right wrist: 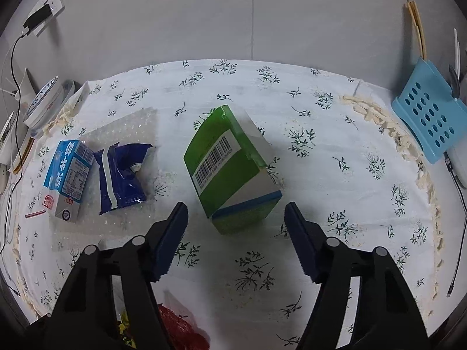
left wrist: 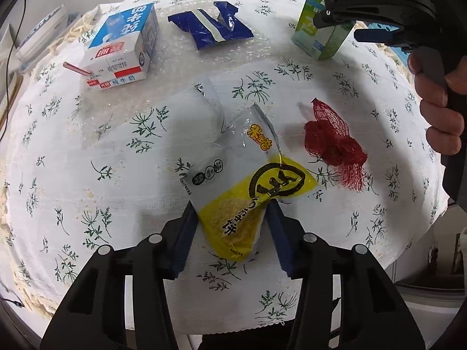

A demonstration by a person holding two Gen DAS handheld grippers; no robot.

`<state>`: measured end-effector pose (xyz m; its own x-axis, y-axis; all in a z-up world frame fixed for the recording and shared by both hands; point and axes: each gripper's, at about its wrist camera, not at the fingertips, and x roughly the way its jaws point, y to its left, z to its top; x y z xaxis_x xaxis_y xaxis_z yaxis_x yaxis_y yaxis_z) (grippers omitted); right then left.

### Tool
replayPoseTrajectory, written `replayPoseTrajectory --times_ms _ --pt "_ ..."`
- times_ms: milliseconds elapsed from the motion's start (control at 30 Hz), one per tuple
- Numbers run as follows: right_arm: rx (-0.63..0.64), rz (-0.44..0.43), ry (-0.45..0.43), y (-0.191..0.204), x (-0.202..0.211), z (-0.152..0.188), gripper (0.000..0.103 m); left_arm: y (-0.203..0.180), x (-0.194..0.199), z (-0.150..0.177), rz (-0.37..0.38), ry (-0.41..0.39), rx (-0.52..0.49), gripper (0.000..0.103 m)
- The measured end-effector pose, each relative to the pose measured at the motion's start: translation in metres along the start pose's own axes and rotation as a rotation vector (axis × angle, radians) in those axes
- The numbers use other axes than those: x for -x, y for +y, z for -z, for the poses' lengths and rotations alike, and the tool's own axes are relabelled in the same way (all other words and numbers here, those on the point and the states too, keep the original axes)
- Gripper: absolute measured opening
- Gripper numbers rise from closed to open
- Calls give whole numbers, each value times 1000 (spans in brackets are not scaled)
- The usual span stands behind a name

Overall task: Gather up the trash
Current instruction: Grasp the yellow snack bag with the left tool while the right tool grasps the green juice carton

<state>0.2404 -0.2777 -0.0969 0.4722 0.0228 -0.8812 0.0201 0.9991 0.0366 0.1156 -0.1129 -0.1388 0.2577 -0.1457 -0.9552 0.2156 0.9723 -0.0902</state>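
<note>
In the left wrist view my left gripper [left wrist: 232, 207] is closing around the lower end of a yellow and white snack wrapper [left wrist: 248, 180] lying on the flowered tablecloth [left wrist: 87, 175]; both pads touch its sides. A red mesh net [left wrist: 332, 143] lies to its right. My right gripper [right wrist: 236, 215] is open just in front of a green and white carton [right wrist: 230, 169] lying on its side; it also shows in the left wrist view [left wrist: 321, 29]. A blue and white milk carton [left wrist: 122, 46] [right wrist: 68, 175] and a dark blue wrapper [left wrist: 213, 26] [right wrist: 121, 175] lie further back.
A sheet of bubble wrap [right wrist: 128, 128] lies under the milk carton and blue wrapper. A pink straw [left wrist: 77, 68] sticks out beside the milk carton. A light blue perforated basket [right wrist: 429, 110] stands at the right table edge. A wall socket with charger [right wrist: 43, 14] is at left.
</note>
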Motion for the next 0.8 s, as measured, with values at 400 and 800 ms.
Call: replayPoseTrajectory --times_ms 400,800 --pt "-11 -8 19 -4 -8 7 22 11 9 1 41 -12 18 29" --pt "-59 0 -48 -14 3 0 76 21 23 3 46 -33 35 28"
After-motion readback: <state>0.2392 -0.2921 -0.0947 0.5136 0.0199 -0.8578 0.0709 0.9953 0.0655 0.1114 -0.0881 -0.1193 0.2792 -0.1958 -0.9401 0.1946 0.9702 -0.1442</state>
